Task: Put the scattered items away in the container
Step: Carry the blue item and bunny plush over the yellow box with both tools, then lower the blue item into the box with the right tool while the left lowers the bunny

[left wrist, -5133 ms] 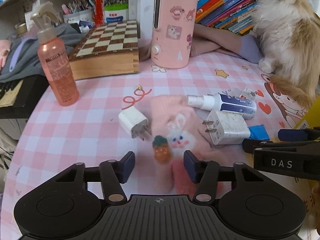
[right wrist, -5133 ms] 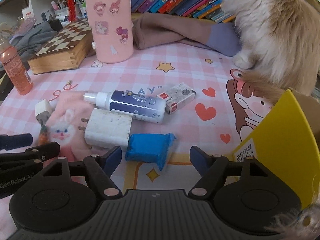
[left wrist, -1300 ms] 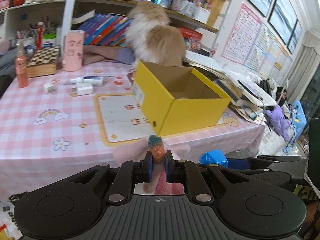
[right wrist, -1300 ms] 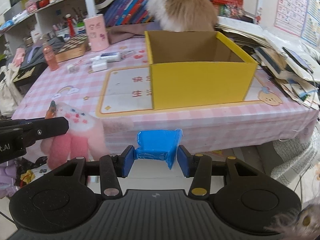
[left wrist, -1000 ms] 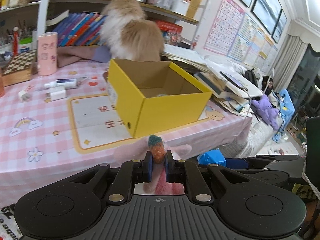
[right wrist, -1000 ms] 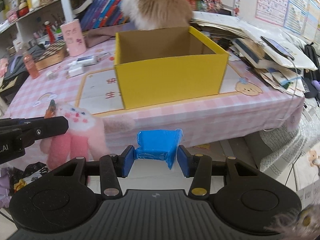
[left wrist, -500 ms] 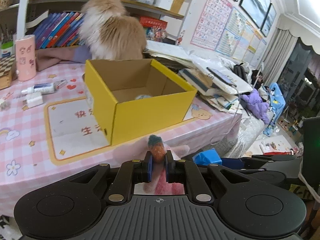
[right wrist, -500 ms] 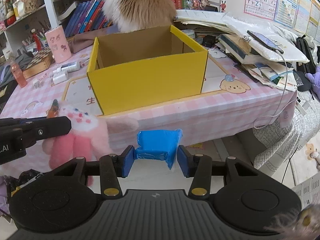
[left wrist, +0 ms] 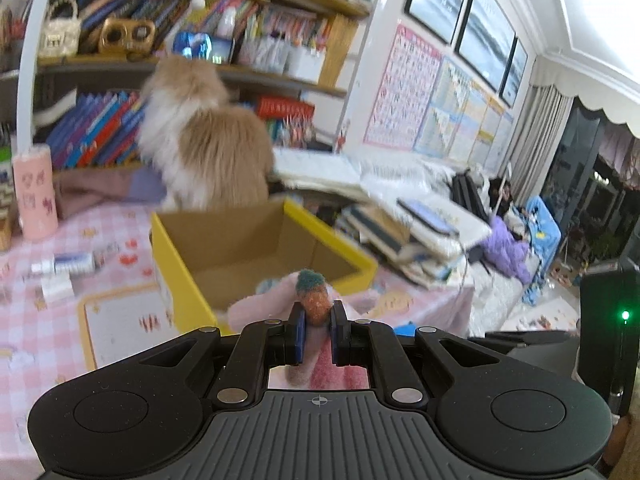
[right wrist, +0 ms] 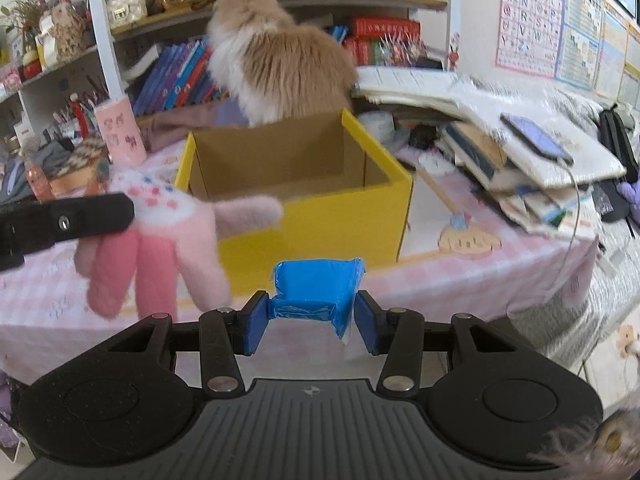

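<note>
- Left hand-held gripper (left wrist: pixel 316 334): clenched on the pink plush bunny (right wrist: pixel 160 240). Pads pinch the small orange carrot (left wrist: pixel 314 300) sewn on the toy; the bunny's legs dangle below.
- In the right wrist view the bunny hangs in the air at the left, off the near edge of the worktop (right wrist: pixel 460 276), one ear reaching across the front wall of the yellow box (right wrist: pixel 320 224).
- Right hand-held gripper (right wrist: pixel 310 322): grasping the blue wrapped block (right wrist: pixel 316 290). Both blue pads press its sides; wrapper is crinkled, one corner hangs down at the right.
- Blue block is airborne, in front of the box's near wall, not inside.
- Yellow box sits open-topped on the pink checked worktop, brown cardboard inside. Something pale lies on its floor in the left wrist view; cannot tell what.
- Left on the worktop, left of the box: white spray bottle (left wrist: pixel 66 263) lying flat, white charger (left wrist: pixel 56 286) just beside it. Pink stickered cylinder (left wrist: pixel 35 196) stands upright further back.
- Fluffy tan-and-white cat (right wrist: pixel 276 60) sits right behind the box, facing the bookshelf (left wrist: pixel 96 128).
- Messy stack of books and papers (right wrist: pixel 520 160) to the right of the box.
</note>
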`<action>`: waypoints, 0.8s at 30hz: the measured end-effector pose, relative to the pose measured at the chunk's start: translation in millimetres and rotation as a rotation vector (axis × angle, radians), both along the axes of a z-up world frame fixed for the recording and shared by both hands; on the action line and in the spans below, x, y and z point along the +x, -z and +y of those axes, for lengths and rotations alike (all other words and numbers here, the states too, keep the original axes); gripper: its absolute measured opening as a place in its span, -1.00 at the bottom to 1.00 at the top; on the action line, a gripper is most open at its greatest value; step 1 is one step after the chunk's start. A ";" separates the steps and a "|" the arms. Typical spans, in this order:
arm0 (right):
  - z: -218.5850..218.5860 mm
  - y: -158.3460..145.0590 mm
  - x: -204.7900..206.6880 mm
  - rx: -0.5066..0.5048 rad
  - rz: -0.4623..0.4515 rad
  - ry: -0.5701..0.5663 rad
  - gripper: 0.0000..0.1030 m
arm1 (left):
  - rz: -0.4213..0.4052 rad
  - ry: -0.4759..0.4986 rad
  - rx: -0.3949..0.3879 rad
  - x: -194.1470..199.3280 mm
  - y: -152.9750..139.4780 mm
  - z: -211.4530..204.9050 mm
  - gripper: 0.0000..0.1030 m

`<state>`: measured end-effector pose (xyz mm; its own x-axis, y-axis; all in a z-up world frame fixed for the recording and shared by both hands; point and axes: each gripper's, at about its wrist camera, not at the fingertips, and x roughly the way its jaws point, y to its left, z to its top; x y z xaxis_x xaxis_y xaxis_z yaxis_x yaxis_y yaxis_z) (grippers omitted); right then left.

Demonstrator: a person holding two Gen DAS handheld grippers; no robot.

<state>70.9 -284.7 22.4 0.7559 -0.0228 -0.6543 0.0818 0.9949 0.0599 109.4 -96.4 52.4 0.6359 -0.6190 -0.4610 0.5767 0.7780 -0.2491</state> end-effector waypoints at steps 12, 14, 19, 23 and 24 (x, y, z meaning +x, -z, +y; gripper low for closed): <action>-22.5 -37.6 76.9 -0.075 -0.127 -0.119 -0.14 | -0.109 -0.088 0.010 53.9 -22.2 -23.1 -0.79; -26.7 -34.8 94.2 -0.094 -0.121 -0.144 -0.14 | -0.109 -0.105 0.024 65.0 -18.8 -29.0 -0.79; -33.9 -18.9 132.5 -0.126 -0.075 -0.215 -0.14 | -0.080 -0.146 0.088 92.8 -3.1 -45.6 -0.79; -36.9 -0.4 156.0 -0.151 -0.021 -0.273 -0.14 | -0.028 -0.167 0.125 110.3 14.8 -55.8 -0.79; -38.0 4.5 160.4 -0.156 -0.008 -0.285 -0.14 | -0.014 -0.170 0.135 114.2 19.6 -58.7 -0.79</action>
